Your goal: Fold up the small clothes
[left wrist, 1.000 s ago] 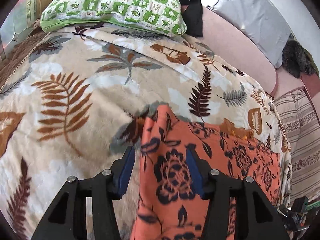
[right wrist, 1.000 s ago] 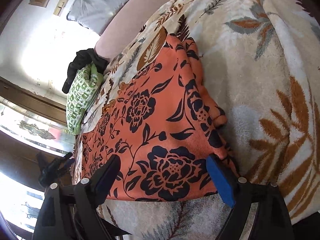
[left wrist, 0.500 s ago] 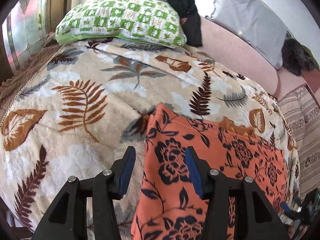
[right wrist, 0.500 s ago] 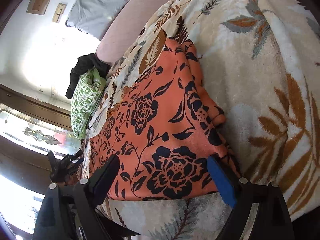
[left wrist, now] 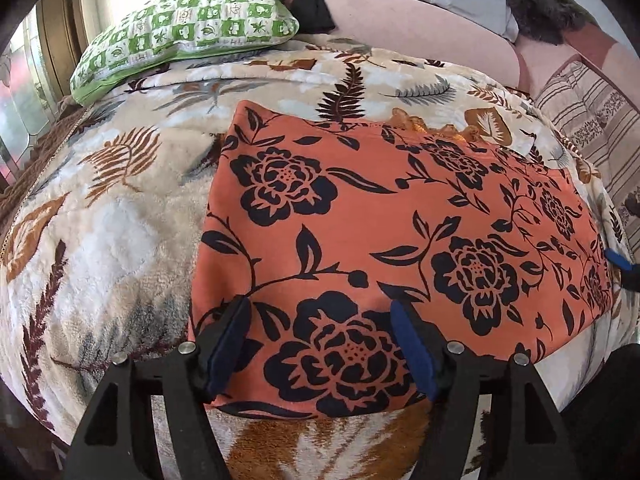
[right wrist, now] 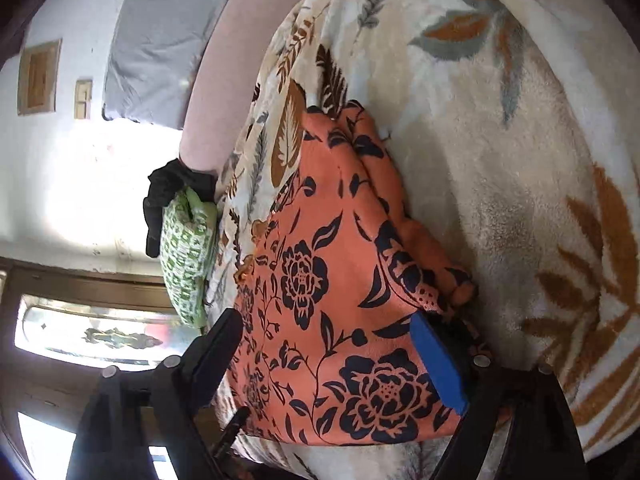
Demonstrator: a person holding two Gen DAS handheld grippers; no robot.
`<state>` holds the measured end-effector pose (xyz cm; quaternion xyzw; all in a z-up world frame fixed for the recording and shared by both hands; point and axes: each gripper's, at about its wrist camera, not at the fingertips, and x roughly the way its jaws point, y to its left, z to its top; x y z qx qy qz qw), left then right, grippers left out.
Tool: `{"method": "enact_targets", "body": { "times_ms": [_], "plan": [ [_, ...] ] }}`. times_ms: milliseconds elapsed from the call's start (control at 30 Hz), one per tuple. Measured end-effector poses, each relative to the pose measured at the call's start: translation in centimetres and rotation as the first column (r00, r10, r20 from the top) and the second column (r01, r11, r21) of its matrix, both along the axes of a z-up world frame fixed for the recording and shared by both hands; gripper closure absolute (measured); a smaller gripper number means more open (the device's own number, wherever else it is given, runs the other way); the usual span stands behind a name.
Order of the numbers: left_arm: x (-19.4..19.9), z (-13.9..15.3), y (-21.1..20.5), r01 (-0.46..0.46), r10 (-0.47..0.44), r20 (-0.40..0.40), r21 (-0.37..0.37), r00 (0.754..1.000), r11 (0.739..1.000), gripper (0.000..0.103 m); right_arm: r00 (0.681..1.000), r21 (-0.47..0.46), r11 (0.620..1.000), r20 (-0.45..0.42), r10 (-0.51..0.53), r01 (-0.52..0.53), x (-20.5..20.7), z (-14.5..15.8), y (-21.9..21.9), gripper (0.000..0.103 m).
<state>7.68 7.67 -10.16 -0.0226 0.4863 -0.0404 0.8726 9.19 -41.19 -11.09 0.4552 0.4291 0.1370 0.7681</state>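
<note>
Hovering left gripper (left wrist: 320, 344), jaws just widened, released, over orange garment (left wrist: 380, 216) at 6 o'clock | right gripper (right wrist: 332, 360) released

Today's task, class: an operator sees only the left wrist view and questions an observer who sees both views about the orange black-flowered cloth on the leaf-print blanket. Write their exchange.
Operator: The orange black-flowered cloth looks flat from here. Is any edge bunched?
Observer: Yes. In the right wrist view one long edge is gathered into thick rolled folds against the leaf-print fleece blanket.
Operator: I see only a blue pad at my right edge. What is it doing?
Observer: It belongs to the right gripper, which stands wide open with the cloth's near corner lying between its fingers, not pinched.
</note>
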Motion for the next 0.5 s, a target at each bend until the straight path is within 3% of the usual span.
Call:
{"method": "enact_targets", "body": {
  "times_ms": [67,133,200,233,267,300,367,400,500],
  "plan": [
    [0.3,-0.3,0.1,-0.009,0.009,-0.005,-0.004,1.000,1.000,0.030,0.995,-0.005,0.998,0.081,0.065,-0.064,1.6,2.2,1.3,0.014],
    [0.5,-0.8,0.2,-0.014,0.014,-0.014,-0.013,1.000,1.000,0.030,0.992,-0.024,0.997,0.098,0.079,-0.077,3.8,2.7,1.8,0.013],
    [0.3,-0.8,0.2,-0.015,0.014,-0.005,-0.020,1.000,1.000,0.030,0.998,-0.090,0.994,0.001,0.068,-0.068,6.4,0.3,1.3,0.013],
    [0.3,-0.7,0.2,-0.009,0.009,-0.004,-0.020,1.000,1.000,0.030,0.993,-0.107,0.994,-0.120,0.017,-0.030,7.2,-2.0,0.4,0.017],
    [0.3,-0.7,0.2,-0.005,0.005,-0.004,-0.020,1.000,1.000,0.030,0.991,-0.047,0.999,-0.130,-0.031,0.025,7.1,-2.8,-0.5,0.021],
    [0.2,-0.7,0.3,-0.004,0.004,0.001,-0.026,1.000,1.000,0.030,0.993,-0.042,0.998,-0.108,-0.051,0.047,6.9,-2.3,-1.1,0.021],
    [0.3,-0.9,0.3,-0.006,0.006,0.005,-0.036,1.000,0.999,0.027,0.994,-0.185,0.981,-0.083,-0.072,0.055,6.9,0.4,-0.3,0.021],
    [0.3,-0.9,0.2,-0.001,0.001,0.007,-0.037,1.000,0.999,0.024,0.997,-0.208,0.977,-0.048,-0.058,0.047,7.3,1.5,0.3,0.019],
    [0.4,-1.1,-0.3,0.028,-0.028,0.015,-0.015,1.000,0.999,0.019,0.998,-0.160,0.985,0.017,0.066,-0.063,10.6,2.5,2.1,0.018]
  ]
}}
